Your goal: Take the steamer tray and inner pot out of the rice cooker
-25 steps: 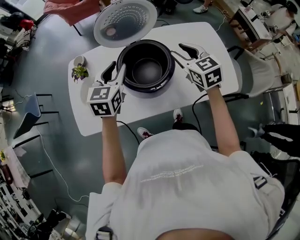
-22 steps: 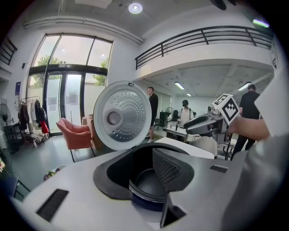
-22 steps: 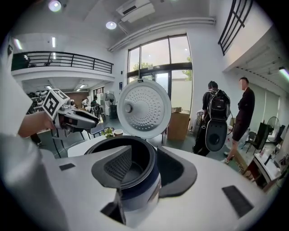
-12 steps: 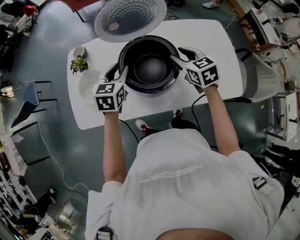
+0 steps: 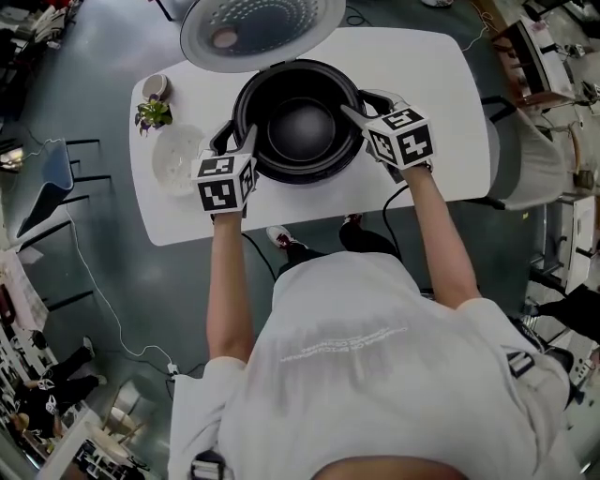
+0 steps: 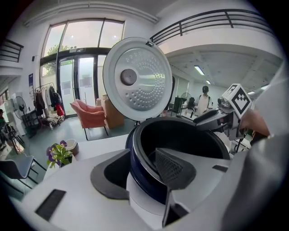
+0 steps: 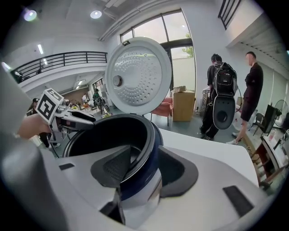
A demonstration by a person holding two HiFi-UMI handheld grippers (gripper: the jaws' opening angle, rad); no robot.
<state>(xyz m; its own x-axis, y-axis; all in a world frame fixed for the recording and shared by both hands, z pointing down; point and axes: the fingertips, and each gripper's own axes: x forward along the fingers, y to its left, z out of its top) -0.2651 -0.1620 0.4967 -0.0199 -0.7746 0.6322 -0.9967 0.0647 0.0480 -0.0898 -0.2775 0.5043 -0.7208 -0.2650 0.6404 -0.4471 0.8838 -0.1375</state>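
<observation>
Between the left gripper's (image 6: 142, 175) jaws, which have just been opening wide, stands the rice cooker's (image 6: 135, 189) navy rim. The right gripper (image 7: 145, 172), jaws apart, straddles the opposite rim. Beyond both, the black inner pot (image 6: 185, 137) sits inside the cooker.

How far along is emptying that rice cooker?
Done: lid open; a white tray, probably the steamer tray, lies on the table. In hand: left hand-held gripper and right hand-held gripper straddle the cooker's rim, unclamped; the left's jaws just opened wider. Left: lifting out the inner pot, still seated.

floor (image 5: 159, 295): grey | windows (image 6: 86, 76): tall, daylit | armchair (image 6: 88, 115): pink | mezzanine railing (image 7: 67, 57): black
</observation>
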